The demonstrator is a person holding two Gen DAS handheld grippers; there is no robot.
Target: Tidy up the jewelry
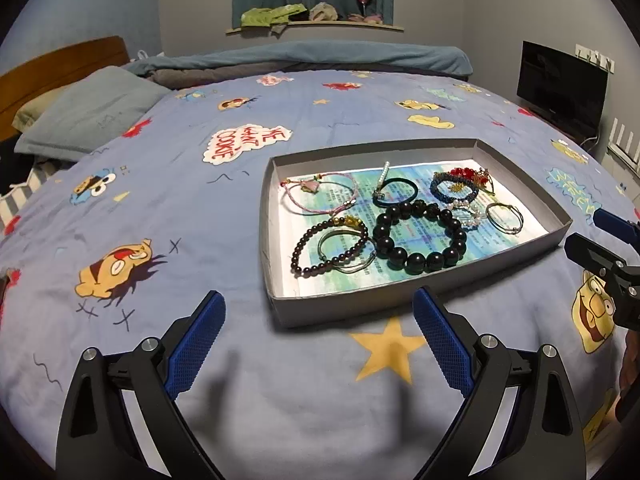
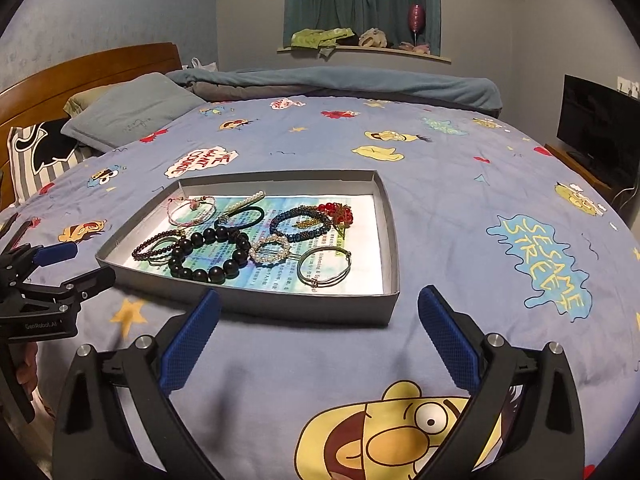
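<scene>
A shallow grey cardboard tray (image 1: 276, 240) (image 2: 394, 240) lies on the bed and holds several bracelets. Among them are a large black bead bracelet (image 1: 420, 236) (image 2: 208, 252), a small dark bead bracelet (image 1: 328, 248) (image 2: 154, 244), a pink cord bracelet (image 1: 320, 196) (image 2: 191, 210), a black hair tie (image 1: 396, 190) (image 2: 240, 216), a blue bead bracelet (image 1: 454, 188) (image 2: 300, 222), red beads (image 2: 338, 212) and a thin wire bangle (image 1: 505, 218) (image 2: 324, 266). My left gripper (image 1: 318, 336) is open and empty, just short of the tray's near edge. My right gripper (image 2: 320, 332) is open and empty at the near edge too.
The bed carries a blue cartoon-print sheet (image 1: 160, 200) (image 2: 480, 220). Pillows (image 1: 88, 112) (image 2: 132, 108) and a wooden headboard (image 2: 80, 72) lie to the left, a folded blanket (image 1: 320, 56) at the back. A television (image 1: 560, 84) (image 2: 596, 128) stands to the right.
</scene>
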